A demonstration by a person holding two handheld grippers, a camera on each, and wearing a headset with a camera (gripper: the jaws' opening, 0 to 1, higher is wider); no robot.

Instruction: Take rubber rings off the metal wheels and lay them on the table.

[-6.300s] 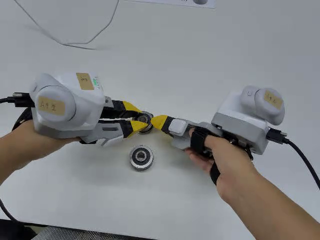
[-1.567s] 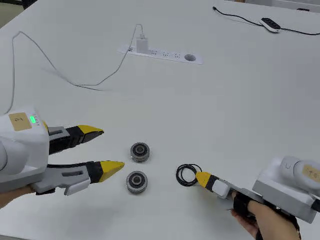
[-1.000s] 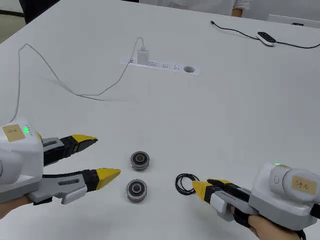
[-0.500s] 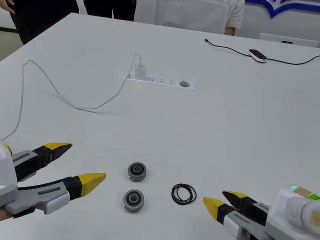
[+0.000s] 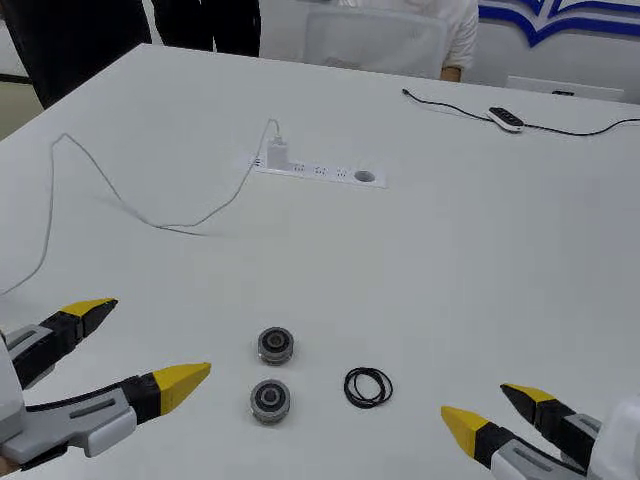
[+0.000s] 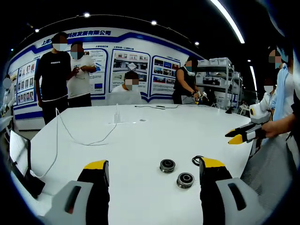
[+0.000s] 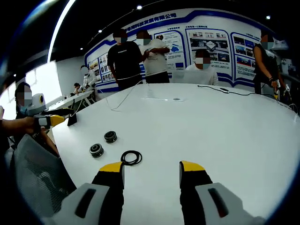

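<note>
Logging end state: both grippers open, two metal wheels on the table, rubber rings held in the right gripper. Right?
One thing is off: the rubber rings lie on the table beside the metal wheels, not in the right gripper, whose jaws are open and empty. The head view shows it. The left gripper is open too, and both wheels sit on the table.
</note>
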